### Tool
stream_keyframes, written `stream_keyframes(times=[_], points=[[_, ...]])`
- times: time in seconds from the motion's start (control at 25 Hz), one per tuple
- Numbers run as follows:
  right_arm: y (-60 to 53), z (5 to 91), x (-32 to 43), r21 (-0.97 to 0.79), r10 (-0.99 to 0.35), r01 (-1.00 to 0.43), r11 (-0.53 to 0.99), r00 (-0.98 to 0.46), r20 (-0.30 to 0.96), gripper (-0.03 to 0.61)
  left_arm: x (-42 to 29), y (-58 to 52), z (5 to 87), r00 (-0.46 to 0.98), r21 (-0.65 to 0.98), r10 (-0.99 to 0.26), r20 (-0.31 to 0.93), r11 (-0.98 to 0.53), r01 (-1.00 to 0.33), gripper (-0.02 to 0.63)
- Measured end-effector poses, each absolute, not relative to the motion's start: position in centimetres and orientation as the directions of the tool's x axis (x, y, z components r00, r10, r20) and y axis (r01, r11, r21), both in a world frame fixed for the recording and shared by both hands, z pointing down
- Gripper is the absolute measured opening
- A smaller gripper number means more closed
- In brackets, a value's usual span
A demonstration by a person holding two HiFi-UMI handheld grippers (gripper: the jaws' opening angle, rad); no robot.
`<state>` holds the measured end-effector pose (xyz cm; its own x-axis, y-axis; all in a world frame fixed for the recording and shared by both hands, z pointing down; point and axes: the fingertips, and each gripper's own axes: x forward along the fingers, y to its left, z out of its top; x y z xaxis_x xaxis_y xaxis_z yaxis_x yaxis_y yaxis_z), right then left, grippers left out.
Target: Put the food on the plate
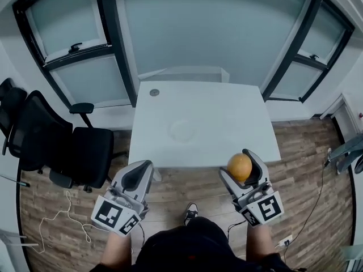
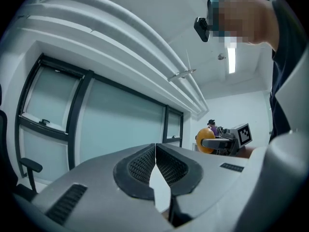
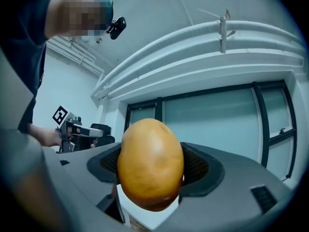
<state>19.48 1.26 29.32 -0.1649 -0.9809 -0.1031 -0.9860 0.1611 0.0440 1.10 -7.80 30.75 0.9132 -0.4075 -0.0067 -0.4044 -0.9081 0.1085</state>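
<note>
A round orange-yellow piece of food [image 1: 240, 166] sits between the jaws of my right gripper [image 1: 243, 161], which is shut on it just off the near edge of the white table [image 1: 227, 118]. In the right gripper view the food [image 3: 150, 163] fills the gap between the black pads [image 3: 203, 168]. A faint white plate [image 1: 182, 130] lies near the table's middle. My left gripper [image 1: 143, 171] hovers off the table's near left corner, shut and empty, its pads [image 2: 140, 166] meeting. From the left gripper view the food [image 2: 202, 140] shows at the right.
A black office chair [image 1: 62, 146] stands left of the table, with a white cable [image 1: 57, 215] on the wooden floor. A small round grommet [image 1: 154, 92] sits at the table's far left. Windows [image 1: 198, 21] line the wall behind. The person's shoe [image 1: 191, 211] shows below.
</note>
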Motion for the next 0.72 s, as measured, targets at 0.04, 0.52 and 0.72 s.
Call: stream_keyframes(times=[0.04,0.52,0.72], points=[[0.2,29.4,20.8,0.039,-0.979,-0.984,0.172,-0.175,-0.104,0.360,2.4,-8.8,30.7,0.908,0.105,-0.419,-0.004,-0.903,-0.416,0.025],[-10.0,34.3,28.7,-0.031,-0.973,-0.973,0.229,-0.228,-0.033,0.360,10.0,-17.5,33.4,0.880,0.098,-0.469,0.077,-0.875,-0.475,0.025],[-15.4,36.5,26.6,-0.017,-0.979,-0.981,0.193,-0.194,0.056,0.360,8.7,-23.0,35.6,0.898,0.115,-0.432,0.085,-0.891,-0.440,0.025]])
